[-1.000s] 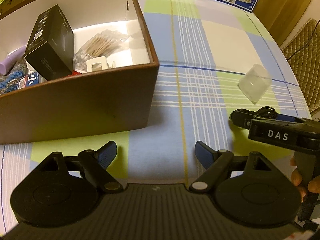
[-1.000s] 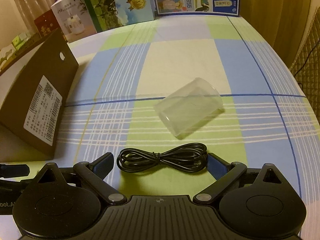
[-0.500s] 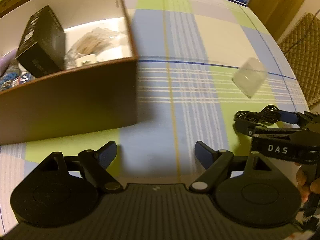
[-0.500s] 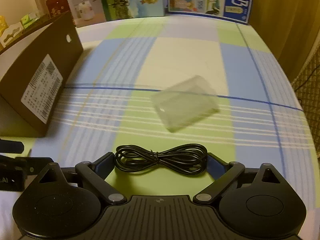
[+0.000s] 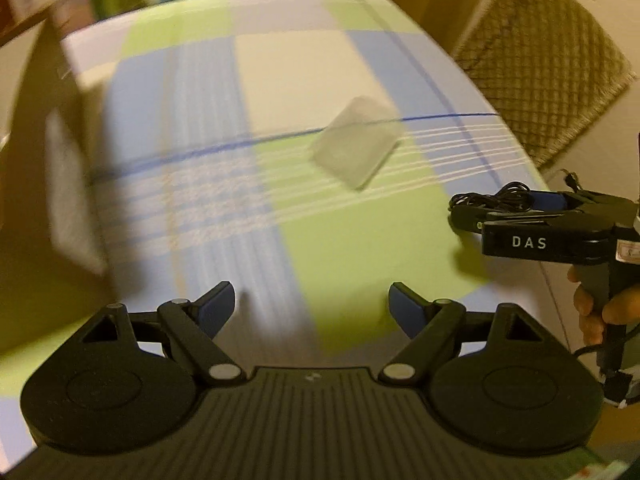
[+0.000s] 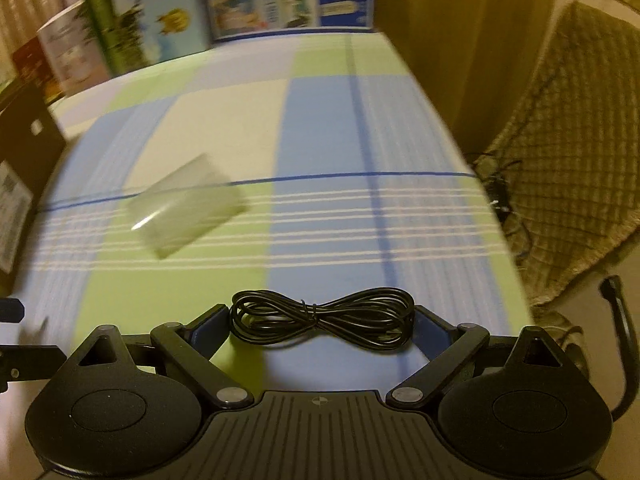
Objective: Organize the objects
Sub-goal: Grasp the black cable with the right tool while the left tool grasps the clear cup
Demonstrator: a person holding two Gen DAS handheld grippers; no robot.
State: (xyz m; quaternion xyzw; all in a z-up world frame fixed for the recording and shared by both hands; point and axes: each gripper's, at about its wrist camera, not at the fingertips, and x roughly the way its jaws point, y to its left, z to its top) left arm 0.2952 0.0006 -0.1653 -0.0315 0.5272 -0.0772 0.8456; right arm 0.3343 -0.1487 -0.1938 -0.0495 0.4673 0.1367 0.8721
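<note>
My right gripper is shut on a coiled black cable, held across its blue pads above the checked tablecloth. In the left wrist view the right gripper with the cable sits at the right. My left gripper is open and empty above the cloth. A clear plastic cup lies on its side ahead of both grippers; it also shows in the right wrist view. The brown cardboard box stands at the left, blurred.
Printed cartons line the far table edge. A chair with a woven cushion stands off the table's right edge. The box's labelled side shows at the far left in the right wrist view.
Both grippers have swung to the right, away from the box. The cable has stayed in the right gripper. The cup now sits left of the right gripper's centre.
</note>
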